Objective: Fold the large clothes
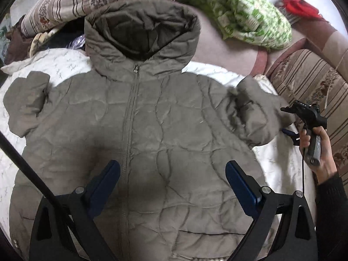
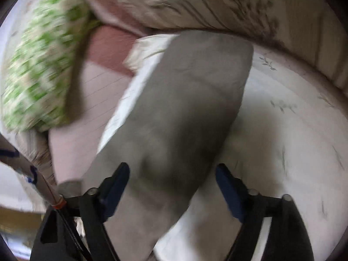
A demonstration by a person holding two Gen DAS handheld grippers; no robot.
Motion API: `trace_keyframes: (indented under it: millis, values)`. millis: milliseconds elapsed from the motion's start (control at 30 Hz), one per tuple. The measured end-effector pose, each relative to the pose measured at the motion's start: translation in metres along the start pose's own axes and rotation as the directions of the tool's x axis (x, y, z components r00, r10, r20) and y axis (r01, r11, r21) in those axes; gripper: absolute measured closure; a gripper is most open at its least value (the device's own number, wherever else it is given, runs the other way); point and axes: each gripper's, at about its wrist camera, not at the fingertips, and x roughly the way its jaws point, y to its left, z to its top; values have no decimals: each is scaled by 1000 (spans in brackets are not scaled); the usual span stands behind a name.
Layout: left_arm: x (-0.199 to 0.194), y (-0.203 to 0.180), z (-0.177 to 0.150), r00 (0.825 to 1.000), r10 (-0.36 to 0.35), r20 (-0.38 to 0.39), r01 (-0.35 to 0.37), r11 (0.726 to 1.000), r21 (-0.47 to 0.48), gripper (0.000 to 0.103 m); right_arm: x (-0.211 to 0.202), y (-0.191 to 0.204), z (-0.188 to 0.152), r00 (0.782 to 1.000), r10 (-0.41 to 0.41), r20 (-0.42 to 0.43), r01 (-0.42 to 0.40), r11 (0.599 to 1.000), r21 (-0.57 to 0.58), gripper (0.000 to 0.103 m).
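Observation:
A grey-olive hooded puffer jacket (image 1: 156,126) lies front up and zipped on a white quilt (image 1: 65,65), hood at the far end, sleeves spread to both sides. My left gripper (image 1: 173,174) is open and empty, above the jacket's lower chest. My right gripper (image 2: 173,178) is open, with the jacket's right sleeve (image 2: 184,100) lying between and beyond its fingers; that view is blurred. In the left wrist view the right gripper (image 1: 291,130) shows at the sleeve's cuff (image 1: 261,117), held by a hand.
A green-and-white patterned bundle (image 1: 250,15) lies behind the jacket at the right. A striped floral duvet (image 1: 91,2) lies behind at the left. A striped cushion (image 1: 308,82) borders the right side. A red item (image 1: 302,6) is far right.

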Motion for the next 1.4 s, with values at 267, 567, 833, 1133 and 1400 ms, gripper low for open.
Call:
trace_keyframes:
  millis: [267,567,833,1133,1400]
  values:
    - [12,11,-6,1000,-8,-21,8,1000,-5,6,10,19,-10,997,18,74,-6,987,-160,16]
    - [-29,34,-3,999,-22,49,23,1000,-12,6,-81,76,-53,967,160,197,-78,926,-369,94]
    - [-74,97,20,993,1,121,6,998,-57,6,-165,240,-256,930,276,241,61,534,-844,94]
    - [-62,188,24,996,-15,92,37,969,-243,6,-20,237,-400,982,165,-93,-161,469,-868,83]
    - [-62,195,19,993,-72,92,96,950,-296,6,35,215,-440,951,-25,-307,-267,434,-860,25]
